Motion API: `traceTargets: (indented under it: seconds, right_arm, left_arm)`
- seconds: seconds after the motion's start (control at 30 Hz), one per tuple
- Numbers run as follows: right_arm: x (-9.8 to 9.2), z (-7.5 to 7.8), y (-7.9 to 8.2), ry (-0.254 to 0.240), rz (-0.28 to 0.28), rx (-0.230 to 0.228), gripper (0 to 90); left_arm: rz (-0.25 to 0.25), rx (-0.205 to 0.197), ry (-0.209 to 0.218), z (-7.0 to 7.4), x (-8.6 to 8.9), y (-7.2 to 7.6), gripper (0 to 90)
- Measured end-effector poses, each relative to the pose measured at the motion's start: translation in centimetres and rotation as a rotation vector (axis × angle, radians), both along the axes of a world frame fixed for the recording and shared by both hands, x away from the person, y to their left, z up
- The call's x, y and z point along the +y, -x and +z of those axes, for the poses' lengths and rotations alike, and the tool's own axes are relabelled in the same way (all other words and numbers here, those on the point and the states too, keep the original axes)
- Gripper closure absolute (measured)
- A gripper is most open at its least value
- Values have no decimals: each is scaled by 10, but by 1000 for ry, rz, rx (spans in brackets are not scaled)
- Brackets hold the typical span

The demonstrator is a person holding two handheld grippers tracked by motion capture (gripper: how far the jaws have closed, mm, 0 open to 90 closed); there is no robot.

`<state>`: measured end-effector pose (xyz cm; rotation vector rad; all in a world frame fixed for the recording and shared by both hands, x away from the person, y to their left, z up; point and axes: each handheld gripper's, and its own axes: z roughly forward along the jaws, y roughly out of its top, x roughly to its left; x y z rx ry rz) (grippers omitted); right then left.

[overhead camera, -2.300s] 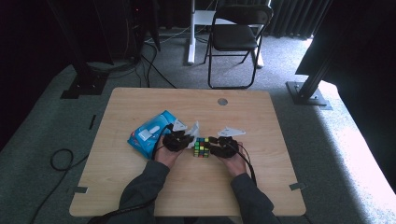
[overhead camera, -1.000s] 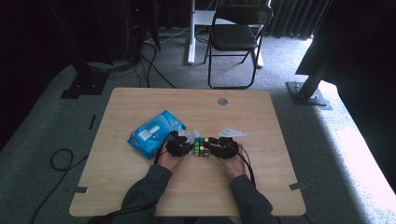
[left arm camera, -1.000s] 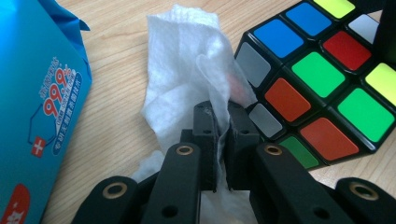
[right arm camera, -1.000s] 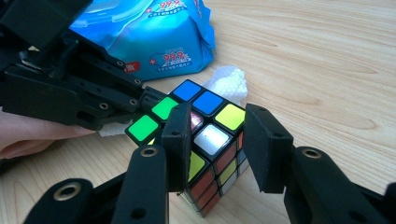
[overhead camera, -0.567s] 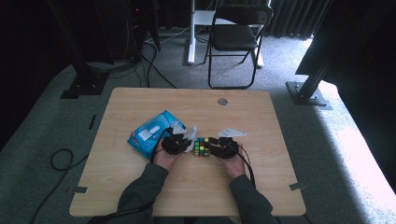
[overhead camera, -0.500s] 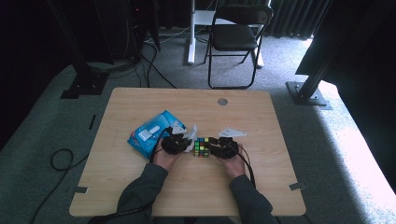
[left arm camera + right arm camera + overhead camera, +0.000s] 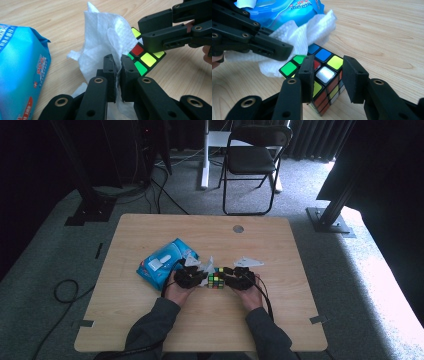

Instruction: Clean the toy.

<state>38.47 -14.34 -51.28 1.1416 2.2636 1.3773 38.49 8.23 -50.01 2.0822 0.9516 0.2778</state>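
Note:
A colour-tiled puzzle cube (image 7: 216,280) rests on the wooden table (image 7: 150,330) between my two hands. My right gripper (image 7: 329,67) has its jaws set on either side of the cube (image 7: 325,73), gripping it. My left gripper (image 7: 118,61) is shut on a white wipe (image 7: 100,40), which is bunched upright and leans against the cube (image 7: 146,60) on its left. In the right gripper view the wipe (image 7: 304,32) lies over the cube's far corner, under the left gripper's arm (image 7: 262,42). A blue wipe packet (image 7: 162,262) lies just left of the left hand.
The blue packet (image 7: 20,65) sits close to the left gripper's side. A small round hole (image 7: 238,228) marks the table's far edge. A black folding chair (image 7: 252,160) and dark stands stand on the carpet beyond the table. Bare wood lies to the right and front.
The left gripper, with the wipe in it, has risen slightly beside the cube. The right gripper and the cube have kept still.

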Motion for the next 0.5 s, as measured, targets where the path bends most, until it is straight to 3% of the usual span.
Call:
traceTargets:
  seconds: [0.33,0.5]
  right_arm:
    - [0,0,0,-2,0,1,630]
    - [0,0,0,-1,0,0,631]
  left_arm:
    - [9,21,2,-7,1,-3,844]
    - [10,35,-19,-13,0,-4,845]
